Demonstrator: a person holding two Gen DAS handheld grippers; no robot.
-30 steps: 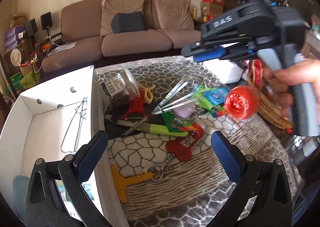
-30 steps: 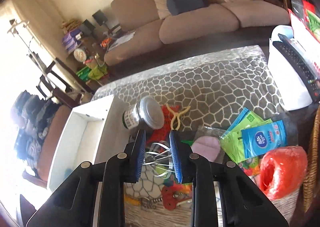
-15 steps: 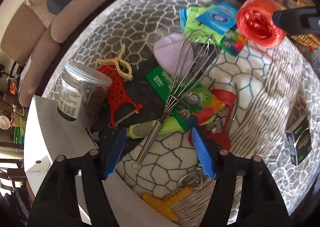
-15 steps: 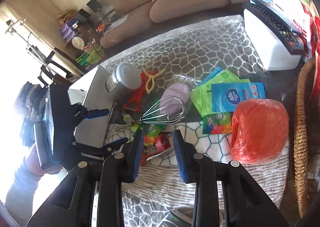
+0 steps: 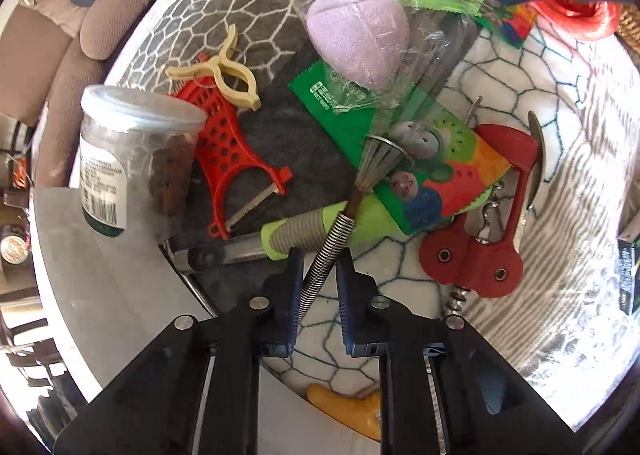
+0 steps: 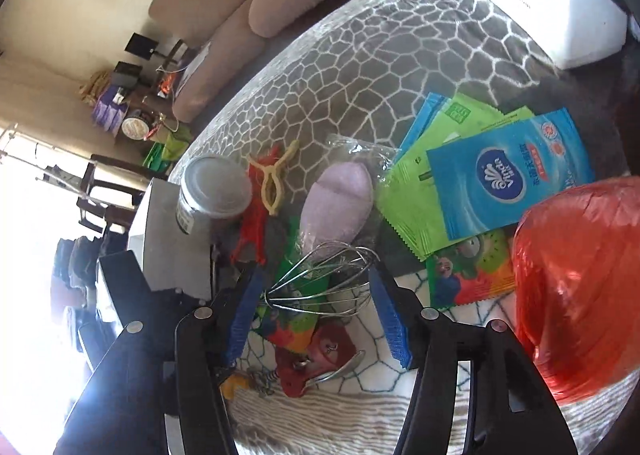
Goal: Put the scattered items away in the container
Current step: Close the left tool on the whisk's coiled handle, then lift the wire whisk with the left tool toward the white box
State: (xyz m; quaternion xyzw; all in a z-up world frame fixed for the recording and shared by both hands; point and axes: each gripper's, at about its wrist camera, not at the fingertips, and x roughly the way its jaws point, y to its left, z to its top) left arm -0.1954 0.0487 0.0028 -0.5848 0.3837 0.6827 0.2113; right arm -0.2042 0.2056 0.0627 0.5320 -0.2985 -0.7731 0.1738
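Observation:
A metal whisk (image 5: 328, 255) lies across the pile of items on the patterned cloth. My left gripper (image 5: 318, 291) is shut on its coiled handle. My right gripper (image 6: 316, 295) is open, its jaws on either side of the whisk's wire head (image 6: 320, 279). The white container (image 5: 100, 295) stands at the left, its rim next to a clear jar (image 5: 132, 159). Around the whisk lie a red peeler (image 5: 232, 159), a yellow clip (image 5: 224, 75), a lilac sponge in a bag (image 5: 360, 31), a green-handled tool (image 5: 304, 231) and a red corkscrew (image 5: 488, 231).
Green and blue wipe packets (image 6: 492, 171) and a red twine ball (image 6: 580, 287) lie at the right. A colourful snack packet (image 5: 432, 175) sits under the whisk. A yellow tool (image 5: 352, 411) lies near the front edge. A white box (image 6: 540, 3) stands at the back.
My left gripper moved down onto the whisk's handle and shut on it. My right gripper opened and came down around the whisk's wire head.

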